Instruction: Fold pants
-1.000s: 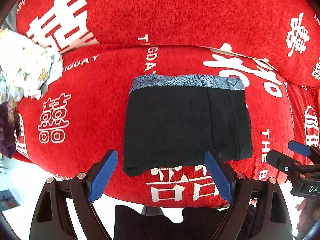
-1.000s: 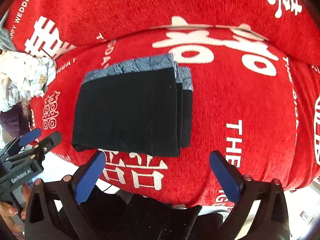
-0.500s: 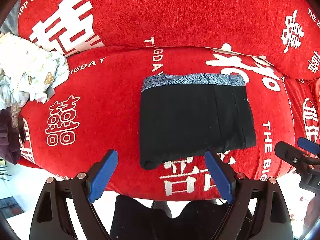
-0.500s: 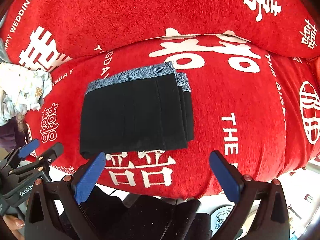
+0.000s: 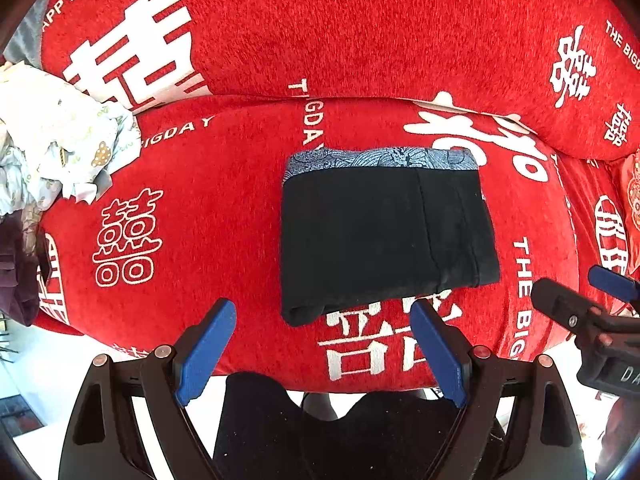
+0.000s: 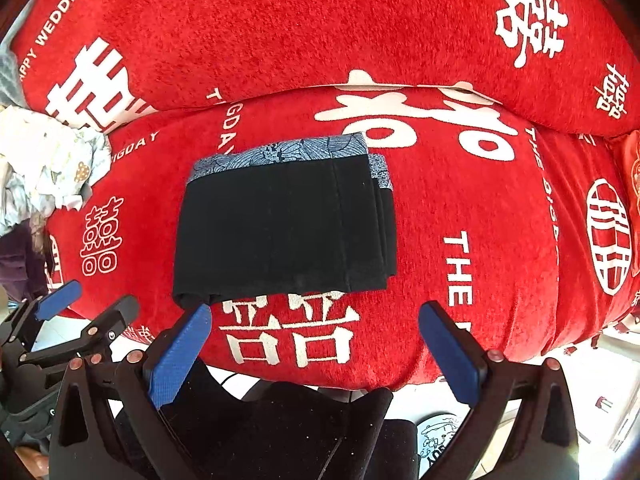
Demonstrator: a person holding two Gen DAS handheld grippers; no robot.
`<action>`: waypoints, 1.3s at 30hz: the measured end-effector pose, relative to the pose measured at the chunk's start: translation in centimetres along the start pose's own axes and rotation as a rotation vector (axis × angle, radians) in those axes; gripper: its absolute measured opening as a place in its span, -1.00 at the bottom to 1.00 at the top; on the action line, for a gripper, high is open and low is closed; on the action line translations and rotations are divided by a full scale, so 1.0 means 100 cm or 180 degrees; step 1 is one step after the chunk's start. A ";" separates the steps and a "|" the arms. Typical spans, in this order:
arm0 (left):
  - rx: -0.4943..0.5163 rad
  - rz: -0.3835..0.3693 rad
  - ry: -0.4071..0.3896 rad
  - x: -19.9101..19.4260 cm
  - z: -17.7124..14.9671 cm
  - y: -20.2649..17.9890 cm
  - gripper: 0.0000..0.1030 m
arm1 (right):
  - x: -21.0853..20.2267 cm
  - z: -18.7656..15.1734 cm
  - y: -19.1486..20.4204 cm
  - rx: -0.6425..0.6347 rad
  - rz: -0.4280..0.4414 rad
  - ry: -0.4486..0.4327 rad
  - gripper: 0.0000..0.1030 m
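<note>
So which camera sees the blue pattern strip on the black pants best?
The left wrist view: the patterned waistband runs in one full strip along the top of the folded black pants. The right wrist view shows the waistband more slanted, with a second layer peeking out on the right.

red printed sofa cover [image 5: 224, 208] — crumpled white cloth [image 5: 52, 140] at left edge

Each gripper is a black plastic frame with triangular cut-outs and two splayed fingers faced with blue textured pads [image 5: 208, 344]. Coppery round screw heads [image 5: 163, 351] dot the joints. The left gripper [image 5: 320, 348] and the right gripper [image 6: 316, 354] look alike. White lettering [image 5: 626, 374] marks the right gripper's body, only partly readable.
</note>
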State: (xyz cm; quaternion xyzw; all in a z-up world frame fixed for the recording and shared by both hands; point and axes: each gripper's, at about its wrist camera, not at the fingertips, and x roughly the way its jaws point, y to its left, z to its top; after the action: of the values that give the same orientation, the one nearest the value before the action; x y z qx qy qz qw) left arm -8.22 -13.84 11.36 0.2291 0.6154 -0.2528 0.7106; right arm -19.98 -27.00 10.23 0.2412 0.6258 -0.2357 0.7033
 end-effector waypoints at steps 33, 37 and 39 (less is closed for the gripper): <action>0.0100 0.0109 -0.0008 -0.005 0.005 -0.006 0.74 | -0.012 0.000 0.009 -0.0163 -0.0249 -0.0110 1.00; 0.0107 0.0117 -0.0015 -0.005 0.004 -0.006 0.74 | -0.012 0.000 0.010 -0.0162 -0.0250 -0.0112 1.00; 0.0115 0.0127 -0.0027 -0.006 0.005 -0.006 0.74 | -0.012 0.000 0.010 -0.0161 -0.0254 -0.0116 1.00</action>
State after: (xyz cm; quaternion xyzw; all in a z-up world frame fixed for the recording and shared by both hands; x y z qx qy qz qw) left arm -8.29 -14.58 11.99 0.2530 0.6030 -0.2506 0.7138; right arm -19.48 -26.13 11.43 0.1938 0.6278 -0.2520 0.7105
